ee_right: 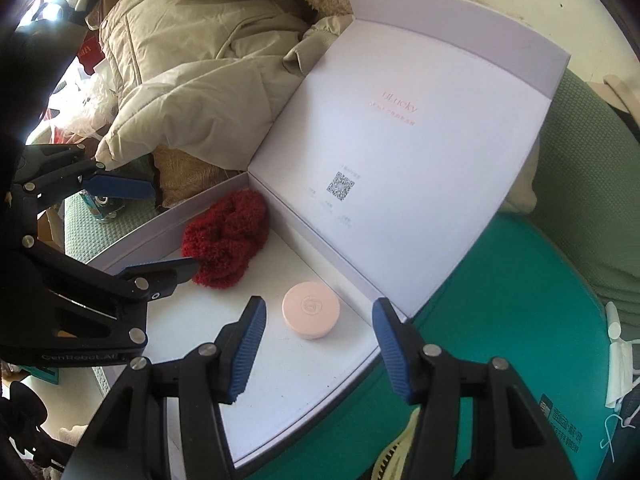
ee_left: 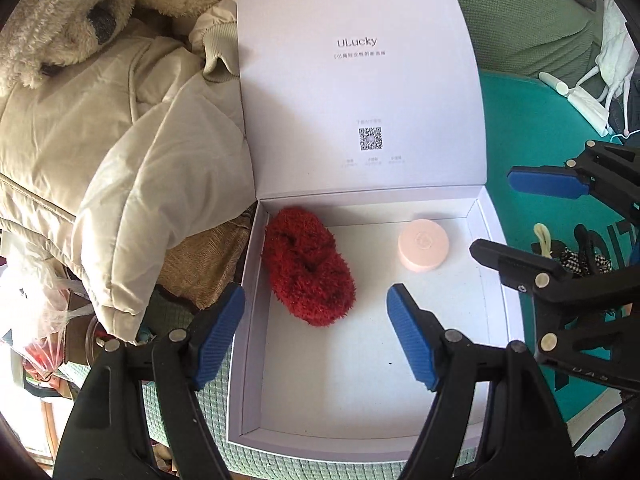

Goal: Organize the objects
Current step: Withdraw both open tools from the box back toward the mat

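— What are your fingers doing?

— My right fingers (ee_right: pixel 318 350) hang released above the pink round case (ee_right: pixel 311 317), nothing between the pads. The case lies flat on the floor of the white box (ee_right: pixel 280 380), near the hinge of the raised lid (ee_right: pixel 400 140). My left fingers (ee_left: pixel 316 334) are released too, spread over the box's middle, with the red fluffy scrunchie (ee_left: pixel 310 266) lying free just beyond them.

— Why there?

— I judge both things are put away: scrunchie by the left wall, case toward the right, well apart so neither sits on the other. The lid stands up so I can reach in.

— Anything left?

— Some small things lie on the teal cloth (ee_left: pixel 532 128) outside the box; they may be hair ties, but the view is too blurred to tell.
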### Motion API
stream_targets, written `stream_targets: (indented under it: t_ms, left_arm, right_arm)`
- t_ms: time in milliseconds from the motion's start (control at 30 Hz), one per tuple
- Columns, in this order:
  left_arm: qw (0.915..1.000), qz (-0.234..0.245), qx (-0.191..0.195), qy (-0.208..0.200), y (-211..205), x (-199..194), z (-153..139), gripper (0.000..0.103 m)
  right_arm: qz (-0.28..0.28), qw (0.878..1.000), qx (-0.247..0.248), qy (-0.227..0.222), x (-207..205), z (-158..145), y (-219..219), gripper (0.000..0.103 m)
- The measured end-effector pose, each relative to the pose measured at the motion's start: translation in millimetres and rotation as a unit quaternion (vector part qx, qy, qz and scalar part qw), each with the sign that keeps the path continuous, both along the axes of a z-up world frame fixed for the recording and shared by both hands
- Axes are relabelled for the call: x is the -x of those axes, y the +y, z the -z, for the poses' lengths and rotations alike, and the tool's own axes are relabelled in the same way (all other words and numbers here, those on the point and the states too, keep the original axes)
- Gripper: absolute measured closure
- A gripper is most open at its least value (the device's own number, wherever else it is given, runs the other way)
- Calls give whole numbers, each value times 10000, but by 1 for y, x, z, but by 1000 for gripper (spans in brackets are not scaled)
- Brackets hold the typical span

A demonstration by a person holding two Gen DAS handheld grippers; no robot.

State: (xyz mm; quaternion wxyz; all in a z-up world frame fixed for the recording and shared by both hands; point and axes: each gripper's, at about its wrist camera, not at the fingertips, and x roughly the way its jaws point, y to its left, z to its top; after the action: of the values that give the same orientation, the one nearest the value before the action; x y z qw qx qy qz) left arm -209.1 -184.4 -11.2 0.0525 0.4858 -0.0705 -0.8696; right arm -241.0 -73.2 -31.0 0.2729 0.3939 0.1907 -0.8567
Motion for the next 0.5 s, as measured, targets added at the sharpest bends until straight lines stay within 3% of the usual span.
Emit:
stream_targets:
  t_ms: [33,67,100,500]
  left_arm:
    - [10000,10,3,51,-4,-9,-13,31]
    - [9999,13,4,104,-8,-13,-8,31]
    - [9999,12,5,138,-21,-22,-28,31]
    - [9980,-4,-67,625,-3,-81,-99,28]
  right_arm:
    - [1,10000,11,41,-3,-5,2,47]
    - [11,10000,22,92,-6,-11,4,47]
    - [20,9999,29,132,-9,-16,6,47]
    - [102,9981,190,573,-59,-75,33,47]
